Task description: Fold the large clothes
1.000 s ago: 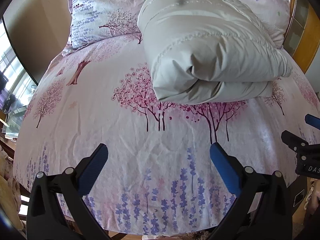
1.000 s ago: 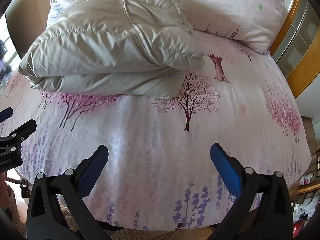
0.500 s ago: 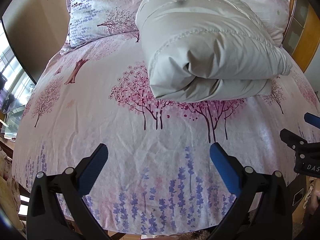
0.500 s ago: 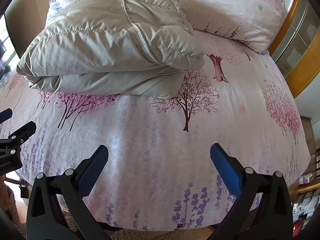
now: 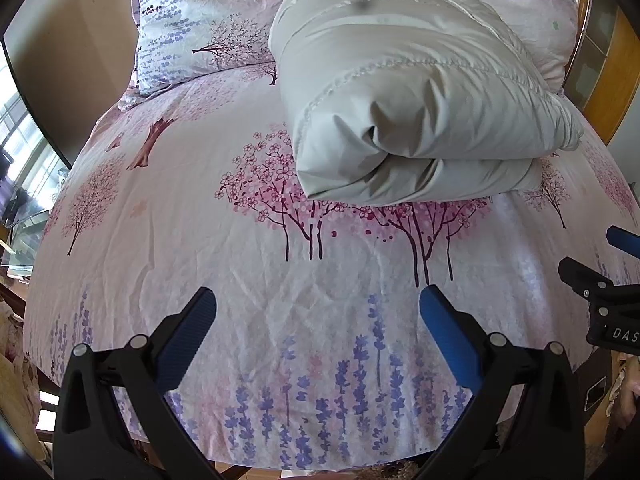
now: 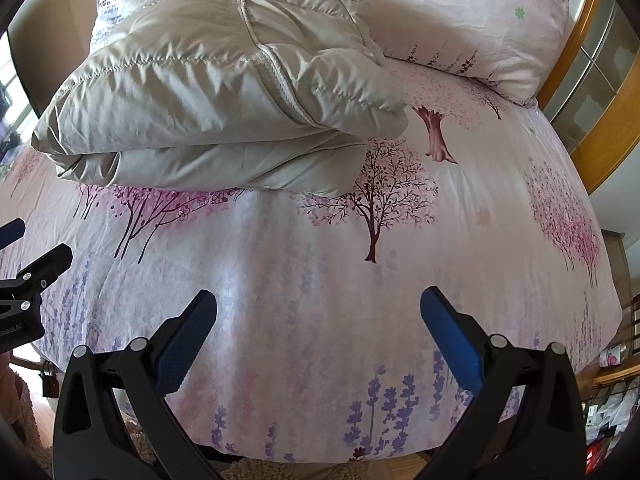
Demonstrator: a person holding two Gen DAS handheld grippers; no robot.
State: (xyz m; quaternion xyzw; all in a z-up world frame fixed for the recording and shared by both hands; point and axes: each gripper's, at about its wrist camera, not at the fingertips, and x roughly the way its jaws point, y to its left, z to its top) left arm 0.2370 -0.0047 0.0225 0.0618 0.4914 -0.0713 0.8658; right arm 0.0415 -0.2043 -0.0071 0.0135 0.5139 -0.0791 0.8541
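A pale grey quilted puffer jacket (image 5: 416,112) is lying folded into a thick, layered bundle on the bed (image 5: 224,240), its far end resting against the pillows (image 6: 472,28), probably because that leaves the near half of the floral sheet free. The left tongs (image 5: 318,312) are hovering over the bare sheet near the foot of the bed, spread wide and gripping nothing. The right tongs (image 6: 318,312) are doing likewise just beside them, equally wide and empty, well short of the jacket. Judging by the tidy stacked layers and both tools holding clear, the folding is looking essentially finished.
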